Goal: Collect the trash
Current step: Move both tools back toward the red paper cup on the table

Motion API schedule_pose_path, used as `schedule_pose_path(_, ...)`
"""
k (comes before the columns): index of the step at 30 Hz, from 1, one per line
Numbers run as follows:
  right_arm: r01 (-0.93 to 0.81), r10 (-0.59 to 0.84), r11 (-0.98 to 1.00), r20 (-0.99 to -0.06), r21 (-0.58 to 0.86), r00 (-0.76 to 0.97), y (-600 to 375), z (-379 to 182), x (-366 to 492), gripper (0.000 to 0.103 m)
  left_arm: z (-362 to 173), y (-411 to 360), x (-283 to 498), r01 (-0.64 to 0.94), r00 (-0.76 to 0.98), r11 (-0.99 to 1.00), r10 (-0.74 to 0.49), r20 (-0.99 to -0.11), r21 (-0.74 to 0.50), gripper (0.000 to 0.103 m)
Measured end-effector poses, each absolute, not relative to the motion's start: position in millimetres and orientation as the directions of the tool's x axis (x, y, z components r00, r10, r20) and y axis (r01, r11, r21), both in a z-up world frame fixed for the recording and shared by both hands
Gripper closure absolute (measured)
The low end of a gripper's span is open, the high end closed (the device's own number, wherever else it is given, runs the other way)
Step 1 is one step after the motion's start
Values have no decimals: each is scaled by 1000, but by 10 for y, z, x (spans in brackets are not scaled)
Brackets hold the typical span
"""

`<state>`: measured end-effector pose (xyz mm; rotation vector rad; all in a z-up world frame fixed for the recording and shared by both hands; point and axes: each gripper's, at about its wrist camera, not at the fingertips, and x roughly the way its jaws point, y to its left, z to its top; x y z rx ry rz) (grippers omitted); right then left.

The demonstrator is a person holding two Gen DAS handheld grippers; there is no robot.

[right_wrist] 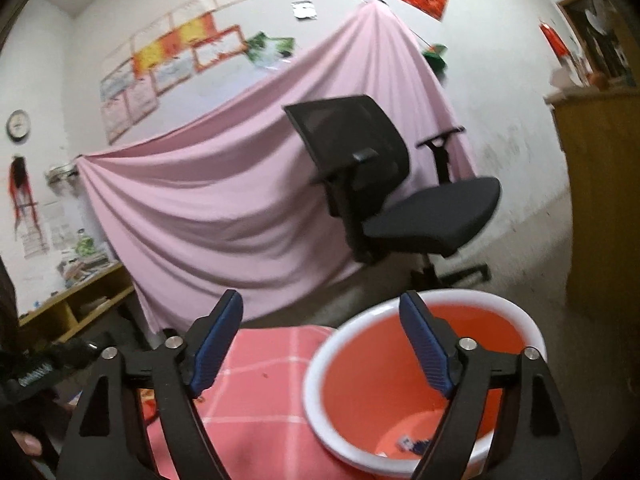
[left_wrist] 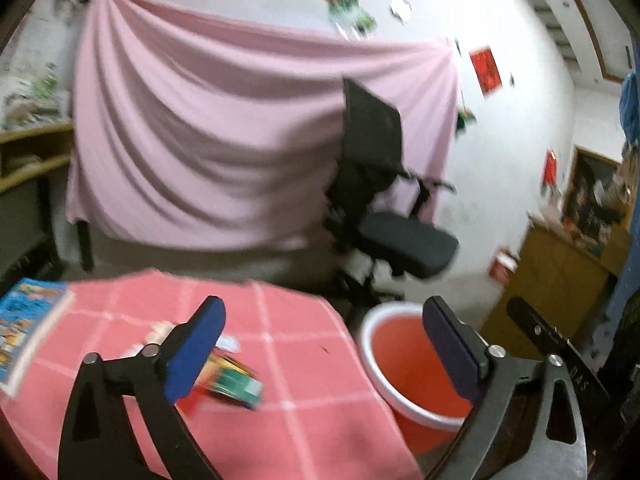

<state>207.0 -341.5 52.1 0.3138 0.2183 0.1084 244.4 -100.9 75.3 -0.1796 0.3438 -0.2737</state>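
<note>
A red bin (left_wrist: 400,360) with a white rim stands beside the table with the pink checked cloth (left_wrist: 304,392). My left gripper (left_wrist: 323,308) is open over the table's right edge with nothing between its blue pads; the right pad hangs over the bin. On the cloth behind the left pad lie a blurred green and yellow wrapper (left_wrist: 236,386) and a white scrap (left_wrist: 230,344). My right gripper (right_wrist: 321,300) is open and empty, its right pad over the bin (right_wrist: 380,360). A small blue and white scrap (right_wrist: 412,443) lies at the bin's bottom.
A colourful book (left_wrist: 28,332) lies at the table's left edge. A black office chair (right_wrist: 400,200) stands behind the bin before a hanging pink sheet (right_wrist: 220,208). A wooden cabinet (right_wrist: 600,200) is at the right, low shelves (right_wrist: 76,308) at the left.
</note>
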Motion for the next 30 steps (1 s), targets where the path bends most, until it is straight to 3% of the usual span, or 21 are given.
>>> schedule_pose_path(3,-105,155,951,-157,290,975,-3253,552,2044,8,789,-796,2322,196,934,960,-245,-261,-199,2)
schedule_pose_path(4,-111,157,953,-143,282,977,-3210,563,2029,1,786,-739,2296,182,941,964,-228,-250,-195,2)
schedule_pose_path(16,-188,193,971,-19,148,981,-2647,606,1908,0,570,-62,1933,34,982,988,-60,-178,-148,2)
schedule_pose_path(24,-238,241,970,-74,39,968,-2305,493,2022,0,240,252,1938,17,965,979,-69,-254,-201,2)
schedule_pose_path(30,-257,254,966,-171,6,952,-2170,357,2154,0,88,289,2103,-7,928,983,-62,-368,-183,2)
